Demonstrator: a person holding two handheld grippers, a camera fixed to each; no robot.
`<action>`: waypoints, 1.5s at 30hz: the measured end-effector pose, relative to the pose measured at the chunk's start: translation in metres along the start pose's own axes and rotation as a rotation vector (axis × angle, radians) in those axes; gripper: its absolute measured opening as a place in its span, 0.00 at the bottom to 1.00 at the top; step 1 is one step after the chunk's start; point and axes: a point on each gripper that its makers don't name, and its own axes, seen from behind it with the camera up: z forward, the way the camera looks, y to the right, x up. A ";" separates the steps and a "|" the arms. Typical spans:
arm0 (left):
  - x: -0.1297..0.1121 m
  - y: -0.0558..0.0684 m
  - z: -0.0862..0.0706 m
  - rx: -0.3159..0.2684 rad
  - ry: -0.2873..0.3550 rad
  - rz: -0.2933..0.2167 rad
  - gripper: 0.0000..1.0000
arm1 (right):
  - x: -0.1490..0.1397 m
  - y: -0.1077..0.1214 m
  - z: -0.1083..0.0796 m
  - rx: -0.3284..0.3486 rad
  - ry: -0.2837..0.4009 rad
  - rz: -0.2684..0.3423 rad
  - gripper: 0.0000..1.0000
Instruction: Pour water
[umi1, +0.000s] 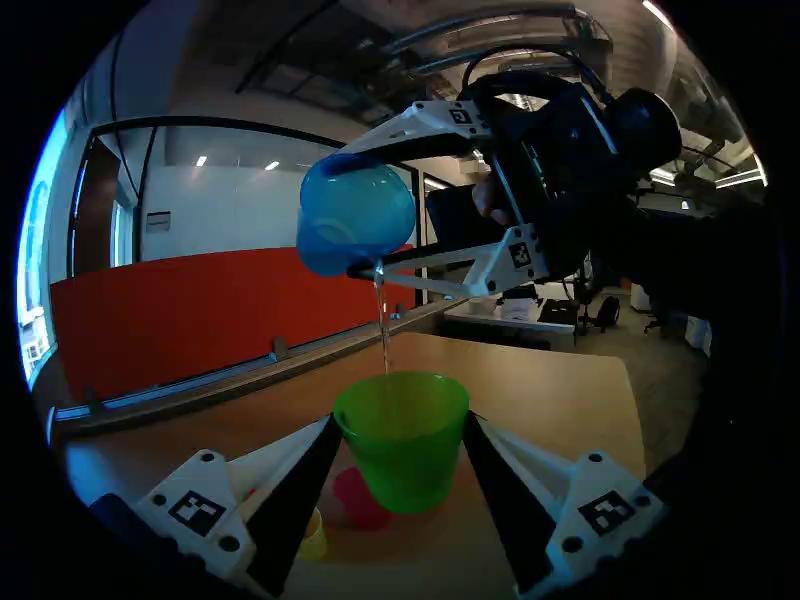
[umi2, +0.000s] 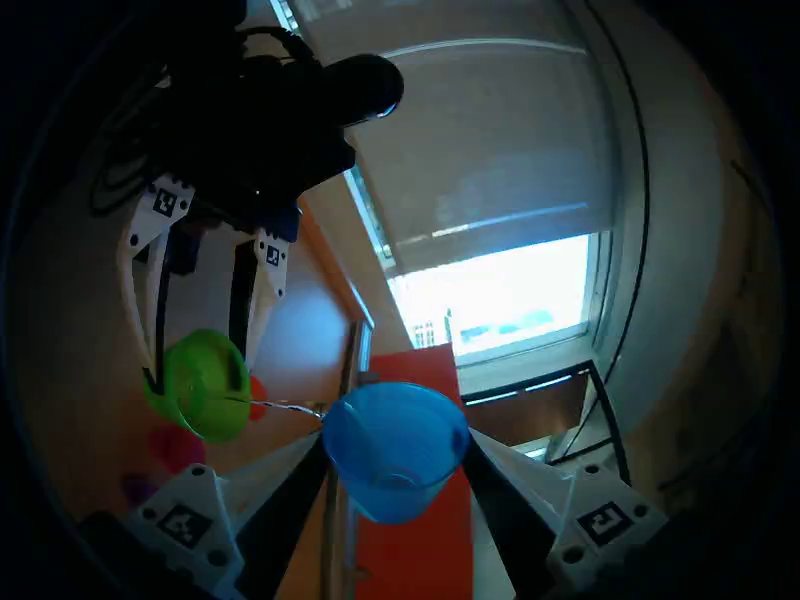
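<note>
Our left gripper (umi1: 400, 428) clamps green cup (umi1: 402, 455) upright | right gripper (umi2: 395, 450) clamps blue cup (umi1: 355, 215), tipped directly above it | water stream (umi1: 383, 330) falls inside

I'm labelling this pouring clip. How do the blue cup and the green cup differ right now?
The blue cup is tipped, a thin water stream leaving its rim; the green cup stands upright and catches it. The blue cup is held higher, above the green cup. The blue cup sits in the right gripper, the green cup in the left gripper. Both are plain tumblers, each clamped between two fingers.
</note>
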 end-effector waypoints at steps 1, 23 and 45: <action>0.000 0.000 0.000 0.000 0.000 0.000 0.86 | 0.000 0.000 0.000 -0.001 0.000 -0.003 0.91; 0.000 0.000 -0.001 0.003 -0.001 0.001 0.86 | 0.003 0.004 0.001 -0.009 0.005 -0.047 0.91; -0.001 0.000 0.000 0.003 -0.004 0.001 0.86 | 0.003 0.006 0.000 -0.016 0.004 -0.089 0.91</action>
